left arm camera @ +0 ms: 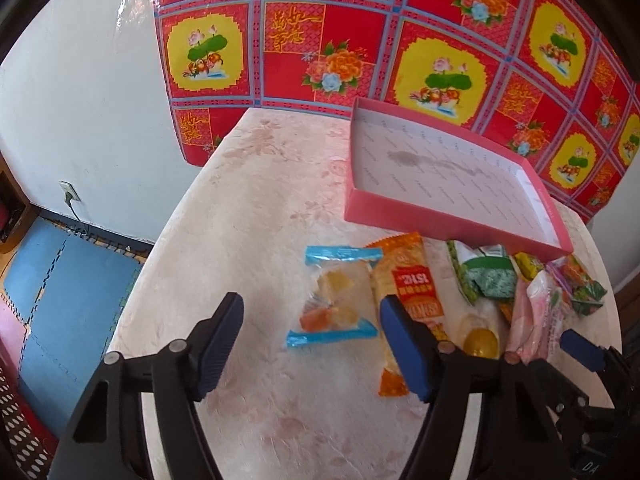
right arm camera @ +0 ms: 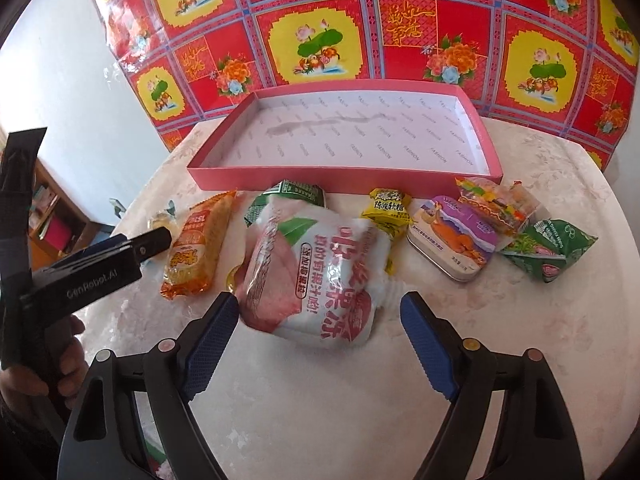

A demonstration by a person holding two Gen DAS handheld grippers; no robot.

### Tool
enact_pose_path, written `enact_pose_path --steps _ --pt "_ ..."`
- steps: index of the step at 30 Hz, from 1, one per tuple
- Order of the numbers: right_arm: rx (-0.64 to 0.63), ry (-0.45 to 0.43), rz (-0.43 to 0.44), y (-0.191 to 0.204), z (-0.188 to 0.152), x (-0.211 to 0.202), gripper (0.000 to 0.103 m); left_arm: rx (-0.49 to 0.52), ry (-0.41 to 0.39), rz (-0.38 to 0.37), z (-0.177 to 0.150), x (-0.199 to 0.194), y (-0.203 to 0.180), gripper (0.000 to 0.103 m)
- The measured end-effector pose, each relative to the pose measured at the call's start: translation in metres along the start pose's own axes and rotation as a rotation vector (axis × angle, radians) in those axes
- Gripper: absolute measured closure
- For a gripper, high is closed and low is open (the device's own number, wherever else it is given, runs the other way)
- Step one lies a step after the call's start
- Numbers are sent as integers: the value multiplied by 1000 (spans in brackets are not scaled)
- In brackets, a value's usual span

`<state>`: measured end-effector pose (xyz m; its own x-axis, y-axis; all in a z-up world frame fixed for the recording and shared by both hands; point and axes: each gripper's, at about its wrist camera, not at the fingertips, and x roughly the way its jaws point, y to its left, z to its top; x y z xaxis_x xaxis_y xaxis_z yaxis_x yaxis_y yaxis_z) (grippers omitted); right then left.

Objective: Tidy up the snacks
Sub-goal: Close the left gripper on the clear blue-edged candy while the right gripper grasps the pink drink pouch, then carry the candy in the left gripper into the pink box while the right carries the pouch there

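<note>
The pink box (right arm camera: 344, 178) lies open and empty on the pale worktop (right arm camera: 540, 320), close to the red and yellow floral cloth (right arm camera: 320, 20) hanging behind it. All the snacks sit on the worktop along the box's near wall, outside it.

The left claw (left arm camera: 312, 348) tilts steeply down at the worktop off the box's near left corner. Its fingers (left arm camera: 218, 344) stand spread, pinching nothing; the clear candy packet with blue ends (left arm camera: 336, 300) lies on the worktop between and just beyond them, untouched, and the orange packet (left arm camera: 404, 276) runs under the right finger's tip. In the right wrist view a hand (right arm camera: 36, 364) grips this tool's black handle at the left edge (only part of the hand shows).

The right claw (right arm camera: 320, 344) slants down more gently, facing the box's near wall. Its blue pads (right arm camera: 208, 344) are spread wide and clasp nothing. The white and pink jelly pouch (right arm camera: 316, 276) lies just ahead of them, nearest the left pad; whether they touch is unclear.

Further along the box's near wall, towards its right end, lie a green packet (right arm camera: 288, 192), a yellow candy packet (right arm camera: 386, 210), a purple tin (right arm camera: 452, 240), a clear packet of mixed sweets (right arm camera: 496, 204) and a green wrapped pack (right arm camera: 552, 252).
</note>
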<state>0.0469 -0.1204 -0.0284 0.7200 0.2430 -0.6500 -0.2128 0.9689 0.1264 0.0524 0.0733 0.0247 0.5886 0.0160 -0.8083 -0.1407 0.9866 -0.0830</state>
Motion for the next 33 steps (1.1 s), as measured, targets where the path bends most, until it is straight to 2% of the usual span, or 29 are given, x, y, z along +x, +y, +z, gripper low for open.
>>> enact_pose_path --steps 8,11,14,15,21,25,33 --pt "4 -16 -4 0 2 2 18 5 9 -4 4 11 -1 36" --pt "8 -19 -5 0 2 2 18 4 18 -5 4 15 -1 42" --pt "8 -24 -3 0 4 1 18 15 8 5 3 16 -2 55" --pt "7 -27 -1 0 4 1 18 19 5 2 3 16 -2 64" --pt "9 -52 -3 0 7 -3 18 6 -13 -42 4 11 3 71" --pt "21 -31 3 -1 8 3 18 -10 -18 -53 2 5 8 72" --pt "5 -46 -17 3 11 6 18 -20 -24 -68 -1 -4 9 72"
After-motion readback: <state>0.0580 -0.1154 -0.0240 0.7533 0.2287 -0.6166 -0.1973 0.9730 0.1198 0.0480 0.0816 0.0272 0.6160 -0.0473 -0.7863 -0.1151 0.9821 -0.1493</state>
